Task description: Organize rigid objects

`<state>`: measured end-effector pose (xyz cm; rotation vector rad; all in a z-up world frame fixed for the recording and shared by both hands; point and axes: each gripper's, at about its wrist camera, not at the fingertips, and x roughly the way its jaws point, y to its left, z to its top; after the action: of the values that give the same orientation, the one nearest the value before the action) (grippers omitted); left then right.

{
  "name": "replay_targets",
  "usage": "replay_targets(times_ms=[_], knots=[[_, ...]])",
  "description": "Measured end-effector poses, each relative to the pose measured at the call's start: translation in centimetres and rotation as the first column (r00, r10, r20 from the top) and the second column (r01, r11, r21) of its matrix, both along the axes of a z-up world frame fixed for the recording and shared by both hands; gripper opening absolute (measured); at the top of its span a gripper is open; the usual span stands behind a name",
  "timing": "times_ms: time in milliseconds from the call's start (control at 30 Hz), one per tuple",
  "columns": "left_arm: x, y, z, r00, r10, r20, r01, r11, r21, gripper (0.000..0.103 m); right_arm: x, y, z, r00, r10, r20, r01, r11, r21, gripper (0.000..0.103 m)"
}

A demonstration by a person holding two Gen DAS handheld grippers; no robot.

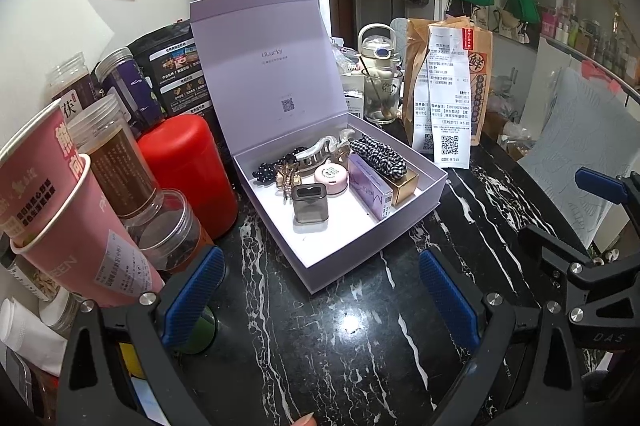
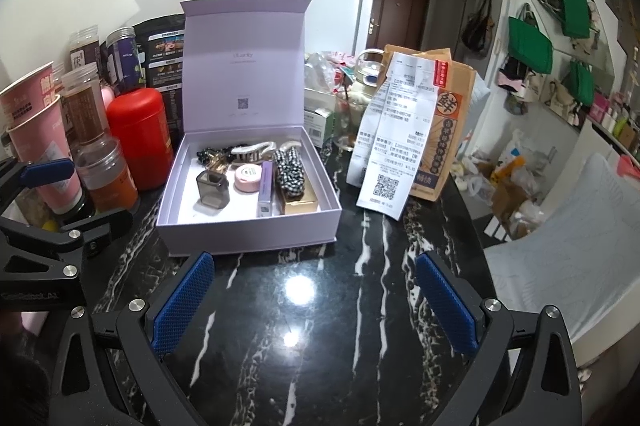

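"ULucky" is printed inside the box lid [image 1: 268,66]; "鲜" marks the paper bag [image 2: 444,106]

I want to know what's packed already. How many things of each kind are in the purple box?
Inside the open lilac cardboard box:
Hair clips: 2 (white claw clip, gold claw clip)
Hair ties: 2 (black dotted bow tie, checked fabric scrunchie)
Small cartons: 2 (purple carton, gold carton)
Containers: 2 (smoky grey square case, round pink tin)
Total: 8

The tabletop [image 2: 320,306] is glossy black marble with white veins – it mirrors lamps. The lilac box [image 2: 248,230] looks matt card, the scrunchie [image 2: 290,172] checked cloth, the gold carton [image 2: 300,206] shiny (foil-like), the gripper pads [image 2: 184,302] textured blue.
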<state>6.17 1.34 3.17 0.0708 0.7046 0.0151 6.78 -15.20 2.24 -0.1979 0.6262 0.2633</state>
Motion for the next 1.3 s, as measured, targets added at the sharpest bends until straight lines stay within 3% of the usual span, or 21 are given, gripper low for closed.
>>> replay_targets(times_ms=[1300], knots=[[-0.34, -0.91, -0.14, 1.0, -0.011, -0.007, 0.012, 0.999, 0.033, 0.1, -0.13, -0.44, -0.11, 1.0, -0.018, -0.005, 0.018, 1.0, -0.008, 0.103]])
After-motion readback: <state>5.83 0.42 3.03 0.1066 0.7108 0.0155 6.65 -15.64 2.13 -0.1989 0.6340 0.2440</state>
